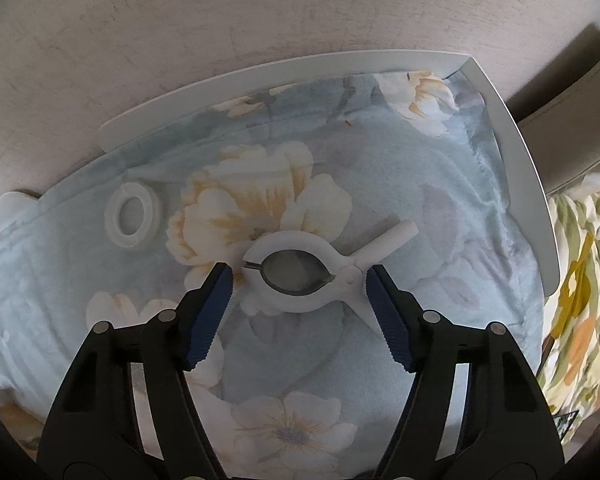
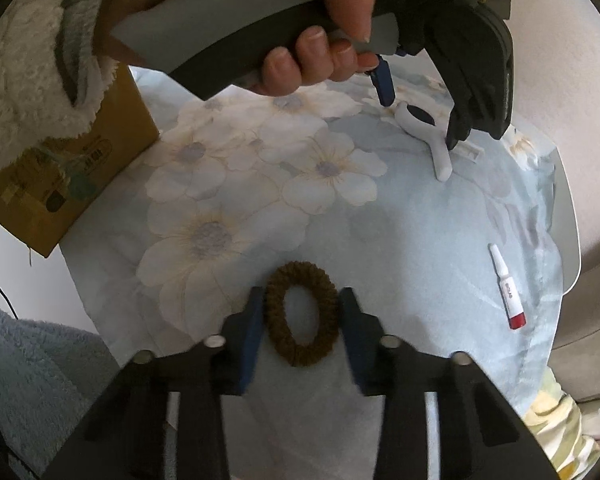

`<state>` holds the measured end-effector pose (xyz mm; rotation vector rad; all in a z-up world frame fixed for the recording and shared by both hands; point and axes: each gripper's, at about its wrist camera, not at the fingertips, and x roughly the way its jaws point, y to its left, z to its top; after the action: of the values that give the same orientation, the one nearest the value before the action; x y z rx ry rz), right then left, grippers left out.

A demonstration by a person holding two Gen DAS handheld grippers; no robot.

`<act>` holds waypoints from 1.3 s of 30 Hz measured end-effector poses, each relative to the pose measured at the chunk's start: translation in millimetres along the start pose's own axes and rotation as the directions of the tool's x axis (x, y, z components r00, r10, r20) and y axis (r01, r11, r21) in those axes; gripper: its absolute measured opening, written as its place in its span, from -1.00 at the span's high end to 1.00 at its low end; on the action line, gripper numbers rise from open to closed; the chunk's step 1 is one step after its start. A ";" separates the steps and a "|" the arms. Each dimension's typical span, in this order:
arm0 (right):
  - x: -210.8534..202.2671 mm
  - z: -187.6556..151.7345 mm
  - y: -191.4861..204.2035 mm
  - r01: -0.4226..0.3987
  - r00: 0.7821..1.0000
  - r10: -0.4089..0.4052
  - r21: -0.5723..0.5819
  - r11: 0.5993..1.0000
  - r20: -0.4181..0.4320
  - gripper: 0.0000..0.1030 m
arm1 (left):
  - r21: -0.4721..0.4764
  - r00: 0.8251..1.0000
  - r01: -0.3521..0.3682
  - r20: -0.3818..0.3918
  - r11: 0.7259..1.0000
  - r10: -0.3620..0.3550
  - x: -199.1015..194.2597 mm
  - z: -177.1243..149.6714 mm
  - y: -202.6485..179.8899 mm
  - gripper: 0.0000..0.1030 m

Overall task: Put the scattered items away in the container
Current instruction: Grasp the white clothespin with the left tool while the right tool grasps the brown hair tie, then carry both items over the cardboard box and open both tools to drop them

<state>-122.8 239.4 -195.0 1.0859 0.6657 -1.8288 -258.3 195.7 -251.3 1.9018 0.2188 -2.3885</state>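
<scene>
A white spring clamp (image 1: 300,276) with a grey-lined mouth lies on the pale blue floral cloth (image 1: 380,184). My left gripper (image 1: 299,276) straddles it with its blue pads close on both sides, and I see no firm squeeze. In the right wrist view the same clamp (image 2: 420,120) lies under that gripper, which a hand (image 2: 308,60) holds. A brown hair tie (image 2: 302,316) sits between the pads of my right gripper (image 2: 301,312), pressed into an oval. The cardboard box (image 2: 72,168) stands at the left.
A white ring (image 1: 133,215) lies left of the clamp. A small white vial with a red end (image 2: 506,288) lies at the right. A small white piece (image 2: 470,153) sits beyond the clamp. A white raised rim (image 1: 512,140) borders the cloth.
</scene>
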 end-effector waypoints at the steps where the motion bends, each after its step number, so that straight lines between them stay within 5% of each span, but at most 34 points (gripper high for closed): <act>1: -0.3 -0.2 0.6 -0.002 1.000 0.002 -0.003 1.000 0.001 0.43 | -0.004 1.000 0.009 -0.002 1.000 -0.009 0.1 -0.8 0.3 -0.21; 8: -3.0 -2.4 6.6 -0.012 1.000 0.012 -0.028 1.000 0.005 0.67 | -0.008 1.000 0.011 -0.001 1.000 -0.011 -2.9 -8.2 -1.2 -0.19; 20: -16.3 -8.1 7.9 -0.025 0.999 0.025 -0.008 1.000 0.032 0.69 | -0.032 0.998 0.041 0.041 0.999 -0.040 -26.3 -23.8 2.6 -0.18; 39: -46.8 18.6 -18.6 -0.030 0.999 0.022 0.211 0.977 0.042 0.69 | -0.082 0.984 0.121 0.139 0.989 -0.109 -115.6 -40.2 23.2 -0.18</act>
<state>-136.1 253.0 -144.7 1.1869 0.4377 -1.9258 -190.0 176.4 -149.0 1.7270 0.4297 -2.5210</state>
